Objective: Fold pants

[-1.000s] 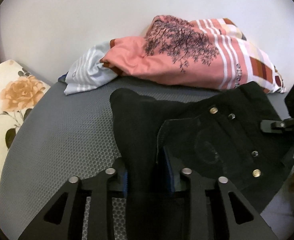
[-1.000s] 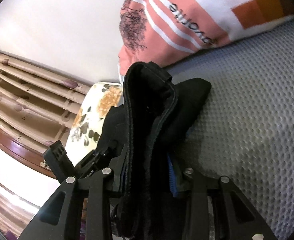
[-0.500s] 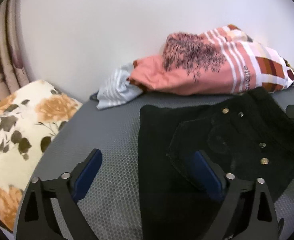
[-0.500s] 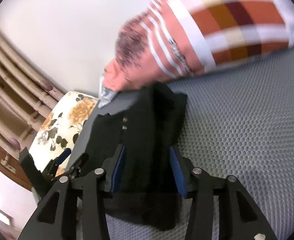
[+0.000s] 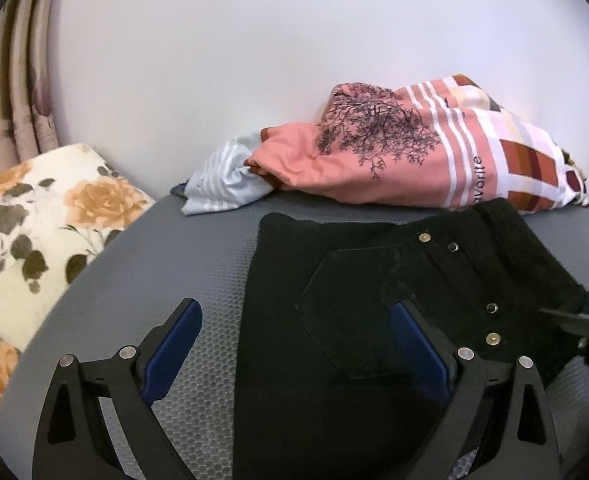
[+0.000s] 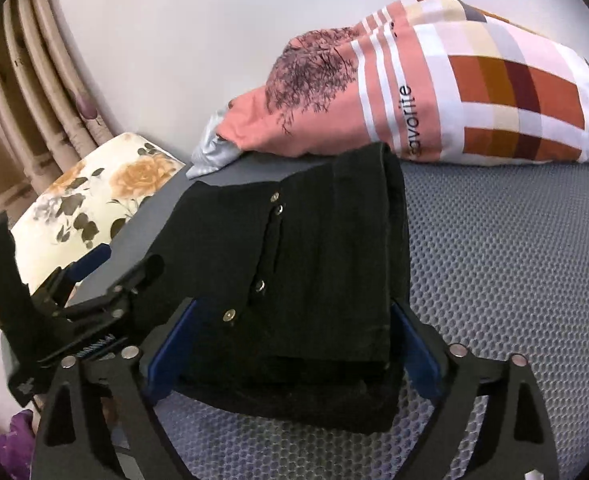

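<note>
Grey honeycomb-mesh mat (image 5: 198,264) bears the folded black corduroy pants (image 5: 334,320), its long axis running away toward the wall. Left gripper (image 5: 294,344) and right gripper (image 6: 290,344), both just opened, straddle its near edge with the 2 pairs of pads clear. Lower layers are hidden.

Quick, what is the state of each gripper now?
Left gripper: open, just opened, holding nothing.
Right gripper: open, just opened, black pants lie loose between its fingers.
</note>
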`<state>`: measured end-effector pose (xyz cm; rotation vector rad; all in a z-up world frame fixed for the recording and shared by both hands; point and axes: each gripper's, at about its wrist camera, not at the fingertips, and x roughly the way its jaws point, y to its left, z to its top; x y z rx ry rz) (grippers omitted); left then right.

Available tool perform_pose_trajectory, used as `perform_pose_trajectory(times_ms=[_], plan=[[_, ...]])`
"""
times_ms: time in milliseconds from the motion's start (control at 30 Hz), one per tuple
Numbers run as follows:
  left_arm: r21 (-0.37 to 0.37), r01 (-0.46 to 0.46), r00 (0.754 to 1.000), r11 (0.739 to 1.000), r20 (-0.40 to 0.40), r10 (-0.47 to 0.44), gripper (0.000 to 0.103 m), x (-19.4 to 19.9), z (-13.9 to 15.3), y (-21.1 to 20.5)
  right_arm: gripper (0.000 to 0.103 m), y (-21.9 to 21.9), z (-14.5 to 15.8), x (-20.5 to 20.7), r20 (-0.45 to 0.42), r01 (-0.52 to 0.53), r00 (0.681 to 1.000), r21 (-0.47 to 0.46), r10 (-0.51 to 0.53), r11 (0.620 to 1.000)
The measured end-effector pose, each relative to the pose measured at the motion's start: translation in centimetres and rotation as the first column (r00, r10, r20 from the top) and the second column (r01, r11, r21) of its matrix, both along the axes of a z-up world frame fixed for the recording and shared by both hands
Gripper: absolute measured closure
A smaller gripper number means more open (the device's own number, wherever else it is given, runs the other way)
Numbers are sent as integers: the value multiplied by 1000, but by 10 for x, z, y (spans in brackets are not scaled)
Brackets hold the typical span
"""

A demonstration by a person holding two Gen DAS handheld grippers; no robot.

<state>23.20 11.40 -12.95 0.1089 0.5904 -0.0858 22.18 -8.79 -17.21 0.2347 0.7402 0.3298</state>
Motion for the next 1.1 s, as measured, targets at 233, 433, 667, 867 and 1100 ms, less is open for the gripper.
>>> perform_pose_trajectory(times_ms=[233, 433, 667, 867, 1100], plan=[[-8, -36, 999, 999, 8, 36, 7, 1, 0, 4, 0, 10, -4, 1, 7, 18, 1000, -33, -18, 999], [-13, -15, 999, 1000, 47, 16, 2, -5, 5, 3, 0, 7, -7, 1, 5, 38, 999, -1, -38, 999], [-17, -8, 998, 1000, 57, 9, 0, -8, 8, 1, 0, 5, -9, 2, -2, 36, 999, 8, -36, 999], [-30, 19, 996, 999, 93, -16, 0, -16, 12, 0, 0, 2, -10, 2, -4, 34, 999, 34, -34, 999], [-22, 45, 994, 999, 98, -43, 0, -18, 13, -4, 0, 2, -11, 3, -4, 34, 999, 34, -34, 999]])
